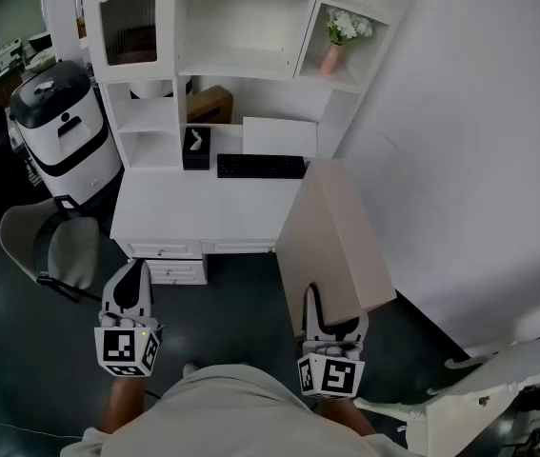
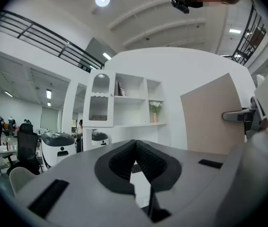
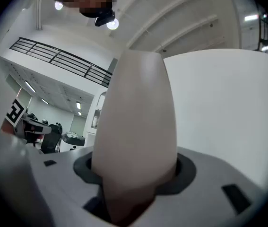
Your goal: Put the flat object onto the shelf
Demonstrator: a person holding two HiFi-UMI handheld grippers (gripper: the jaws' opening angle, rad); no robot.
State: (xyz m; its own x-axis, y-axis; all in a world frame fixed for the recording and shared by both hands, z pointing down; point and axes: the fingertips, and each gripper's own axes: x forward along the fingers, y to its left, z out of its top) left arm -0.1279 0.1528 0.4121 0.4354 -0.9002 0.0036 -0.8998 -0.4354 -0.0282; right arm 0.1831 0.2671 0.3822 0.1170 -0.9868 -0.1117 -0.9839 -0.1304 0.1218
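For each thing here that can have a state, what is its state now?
right gripper: shut on the beige board.
beige board: held in the air, not yet on the shelf unit.
left gripper: shut, empty.
cabinet door: closed.
desk drawers: closed.
flower vase: upright on the shelf unit.

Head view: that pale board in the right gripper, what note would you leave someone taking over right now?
Right gripper: shut on the lower edge of the board, which stands upright in the air beside the desk.
Left gripper: shut, empty.
Done: board picked up.
Left: carry it to the shelf unit above the desk and set it on a shelf.
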